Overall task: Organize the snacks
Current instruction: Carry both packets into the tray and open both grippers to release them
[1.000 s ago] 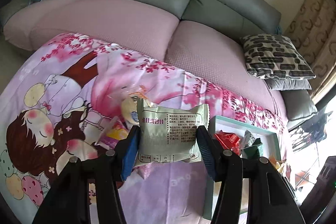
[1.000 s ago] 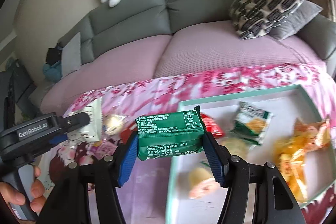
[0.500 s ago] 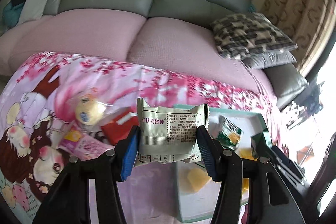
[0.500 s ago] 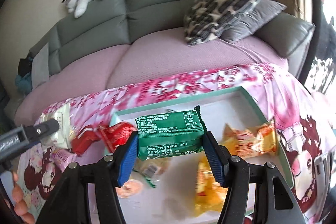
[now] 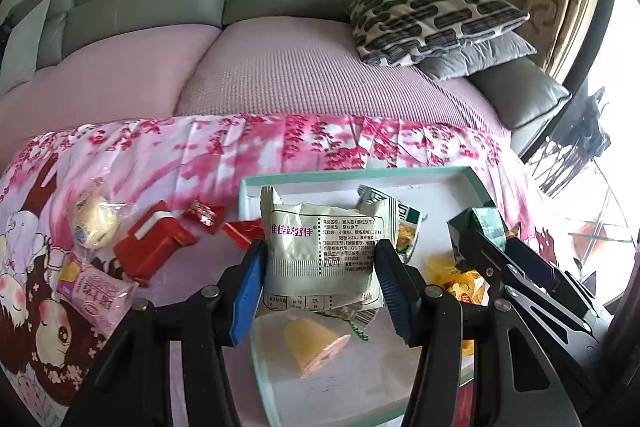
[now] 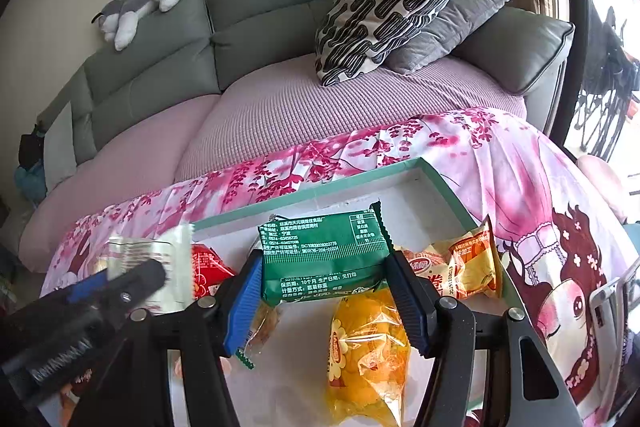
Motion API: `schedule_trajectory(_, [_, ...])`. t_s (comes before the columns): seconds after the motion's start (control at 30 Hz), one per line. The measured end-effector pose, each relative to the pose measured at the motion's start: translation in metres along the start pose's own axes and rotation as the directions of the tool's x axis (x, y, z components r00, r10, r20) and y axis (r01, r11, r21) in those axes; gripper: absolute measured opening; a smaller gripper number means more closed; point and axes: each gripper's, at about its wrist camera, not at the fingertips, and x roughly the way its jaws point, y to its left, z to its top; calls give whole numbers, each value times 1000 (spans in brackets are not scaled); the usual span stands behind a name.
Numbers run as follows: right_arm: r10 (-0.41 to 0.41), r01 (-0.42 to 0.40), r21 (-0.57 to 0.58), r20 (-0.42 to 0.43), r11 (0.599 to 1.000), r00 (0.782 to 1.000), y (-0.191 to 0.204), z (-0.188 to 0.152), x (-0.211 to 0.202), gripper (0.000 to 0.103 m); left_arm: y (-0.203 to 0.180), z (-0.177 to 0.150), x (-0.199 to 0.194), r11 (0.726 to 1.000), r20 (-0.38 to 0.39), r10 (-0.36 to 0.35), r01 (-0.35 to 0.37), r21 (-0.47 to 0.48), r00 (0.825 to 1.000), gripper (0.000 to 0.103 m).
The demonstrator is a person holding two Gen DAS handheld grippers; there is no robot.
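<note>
Left claw pinching pale green snack packet, right claw pinching dark green packet, both above teal-rimmed tray

Two black plastic grippers: left gripper, right gripper; blue ribbed pads, silver screws, white lettering on one body.

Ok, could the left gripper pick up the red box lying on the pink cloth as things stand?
Probably not yet. The left gripper is shut on a pale green snack packet, so its jaws are full. The red box itself lies uncovered on the cloth, outside the tray.
</note>
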Motion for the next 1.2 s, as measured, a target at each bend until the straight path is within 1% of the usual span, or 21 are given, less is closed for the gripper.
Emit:
schedule_trajectory(0.13, [-35, 35, -5, -9, 999, 999, -2, -1, 4, 64, -6, 0, 8, 1000, -6, 10, -10, 14, 1000, 57])
schedule_trajectory(0.37, [-40, 40, 6, -22, 999, 999, -6, -1, 8, 65, -7, 2, 13, 1000, -10, 15, -15, 7, 1000, 58])
schedule_trajectory(0.57, [-24, 24, 9, -18, 1000, 1000, -6, 0, 6, 65, -4, 4, 9, 1000, -19, 13, -14, -8, 1000, 59])
schedule_trajectory(0.8, [-12, 11, -12, -15, 1000, 1000, 0, 3, 3, 65, -3, 8, -1, 1000, -2, 19, -19, -10, 1000, 59])
schedule_trajectory(1.03, [-16, 16, 0, -25, 1000, 1000, -1, 2, 4, 65, 6, 9, -1, 998, -17, 31, -32, -45, 999, 59])
schedule_trajectory(1.2, [-24, 24, 5, -45, 1000, 999, -3, 1, 7, 65, 16, 9, 1, 995, -34, 57, -60, -85, 998, 59])
